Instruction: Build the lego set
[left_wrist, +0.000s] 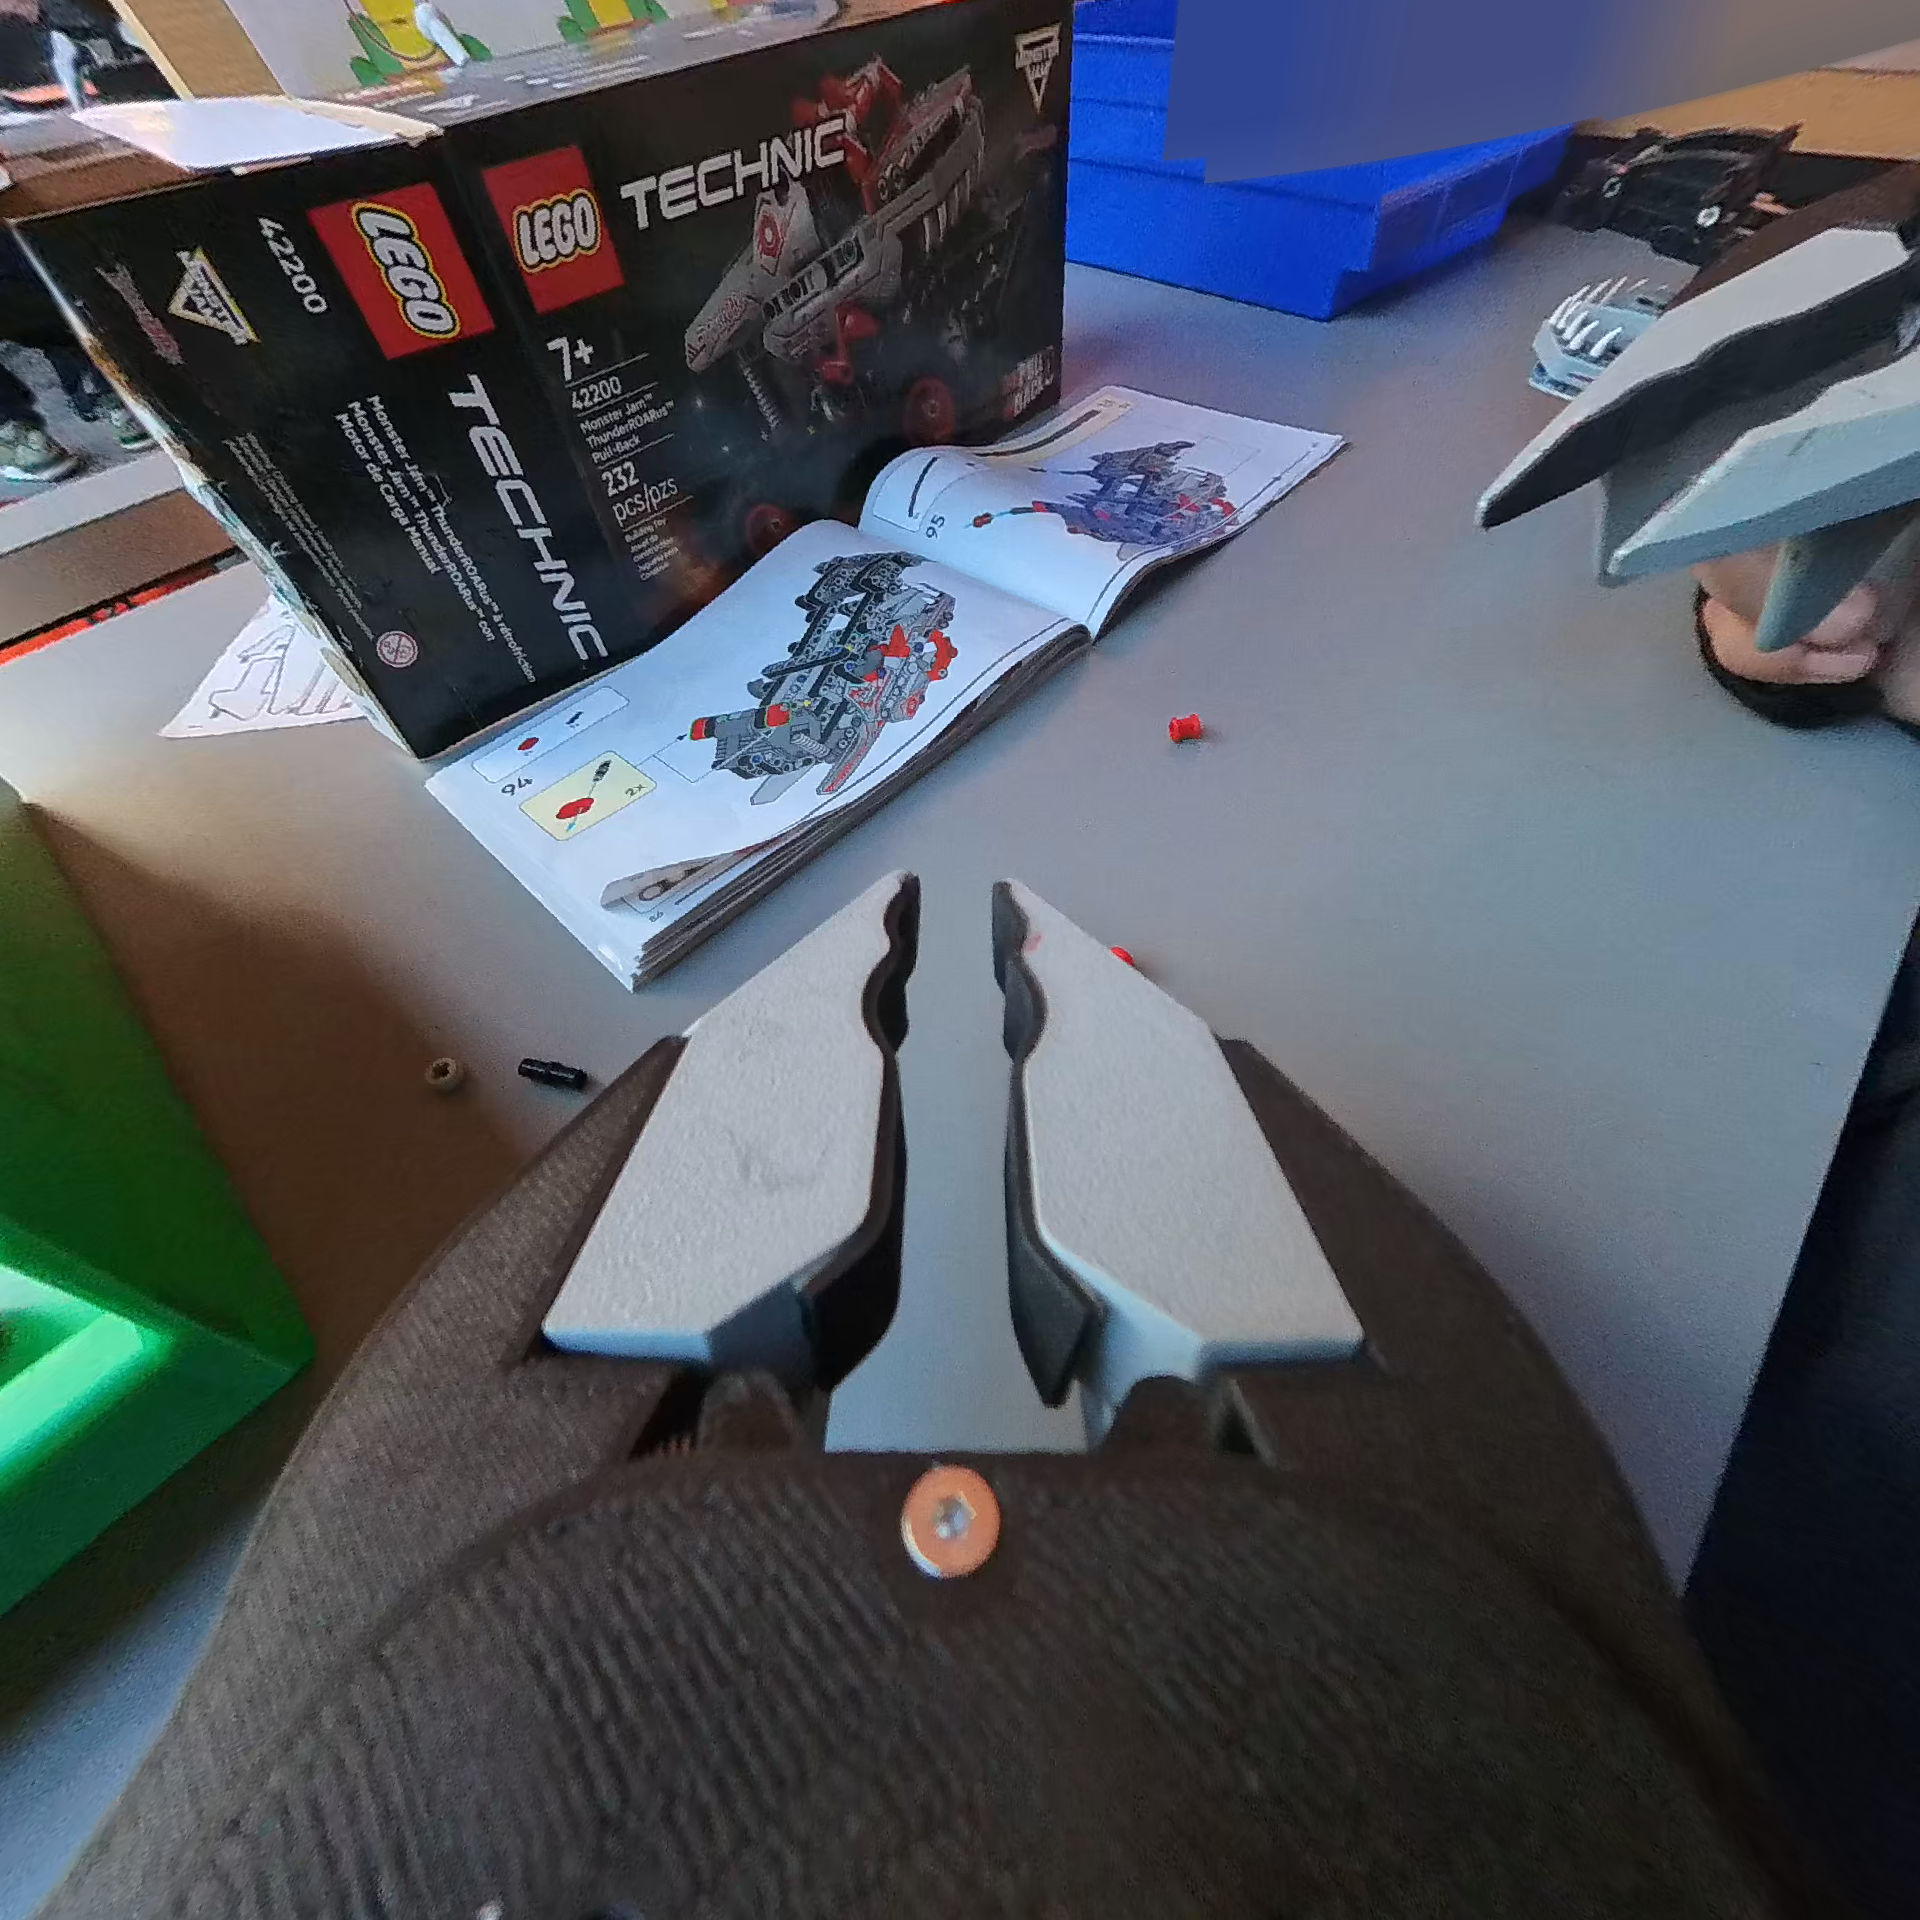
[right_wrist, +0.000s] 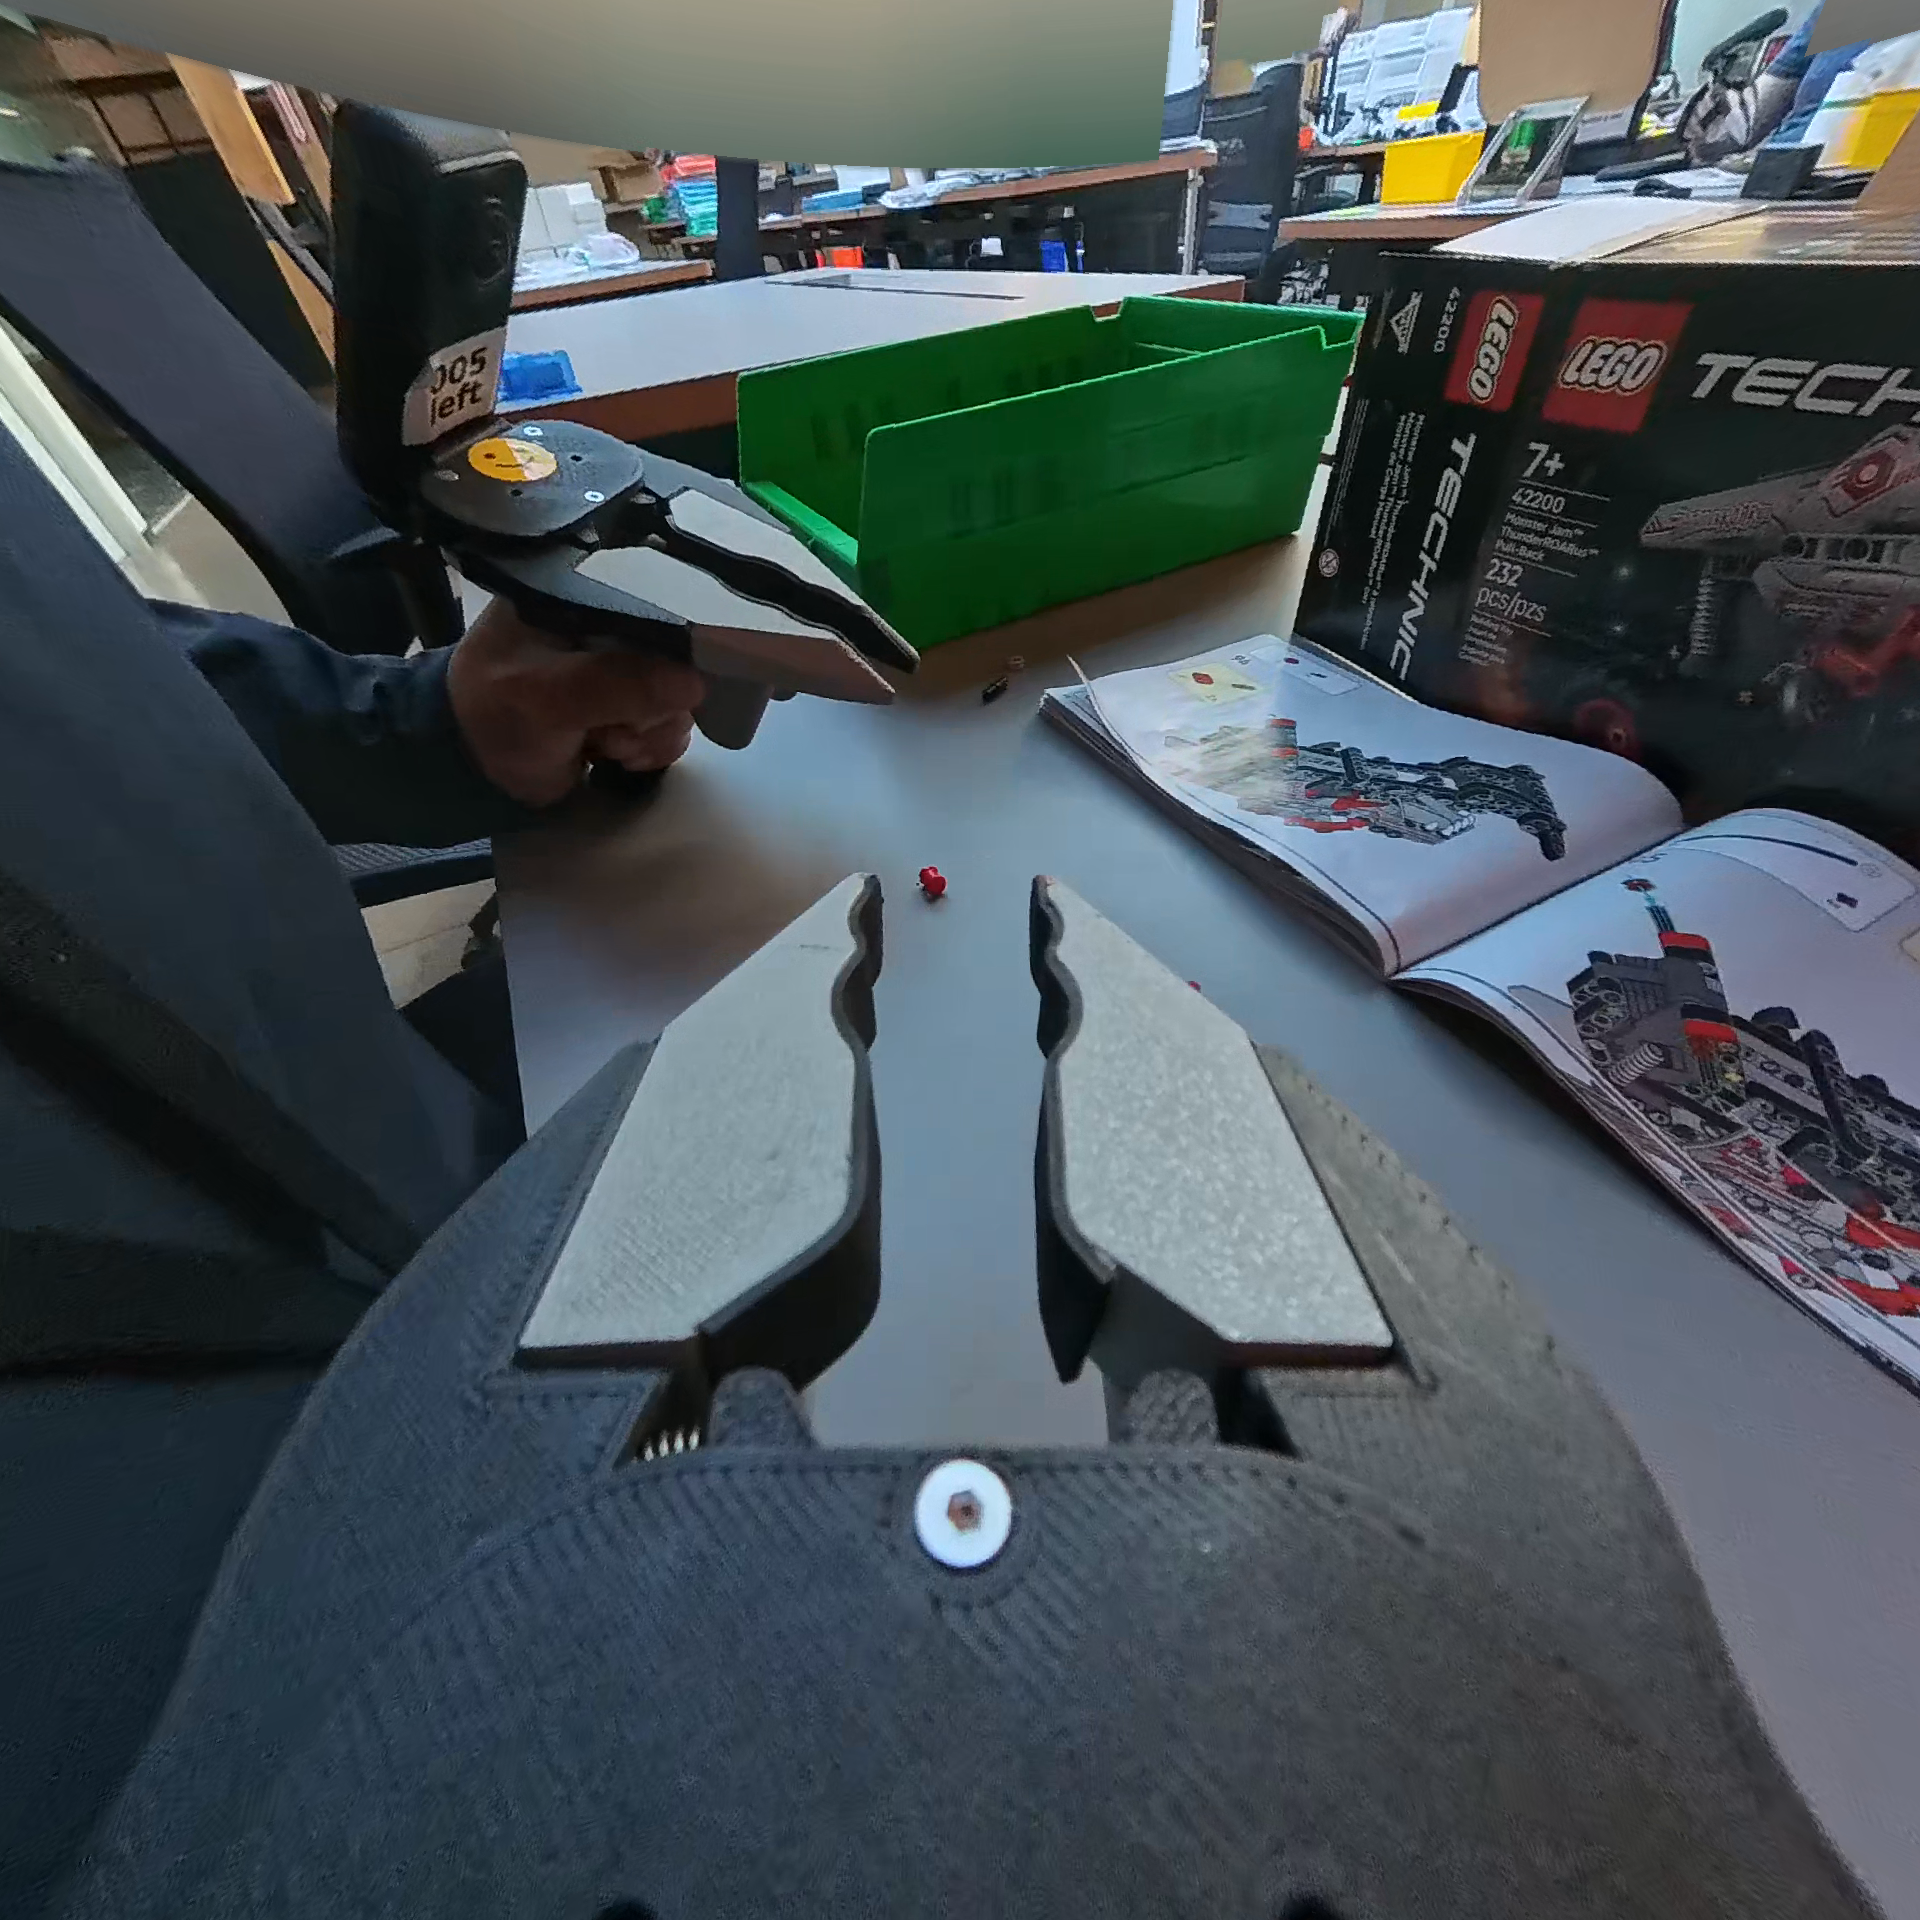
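Two tongs: the left tongs (left_wrist: 954, 894) and the right tongs (right_wrist: 956, 894), each with two fingers standing apart and nothing between them.

One set box (left_wrist: 582, 343), at the upper left of the left wrist view. One open booklet (left_wrist: 831, 665), lying before the box. One green bin (right_wrist: 1039, 457), at the upper middle of the right wrist view. One blue bin (left_wrist: 1278, 208).

Loose small pieces on the surface (left_wrist: 1455, 935): two red pins (left_wrist: 1184, 727) (left_wrist: 1120, 954), one black pin (left_wrist: 551, 1072), one tan bush (left_wrist: 445, 1072).
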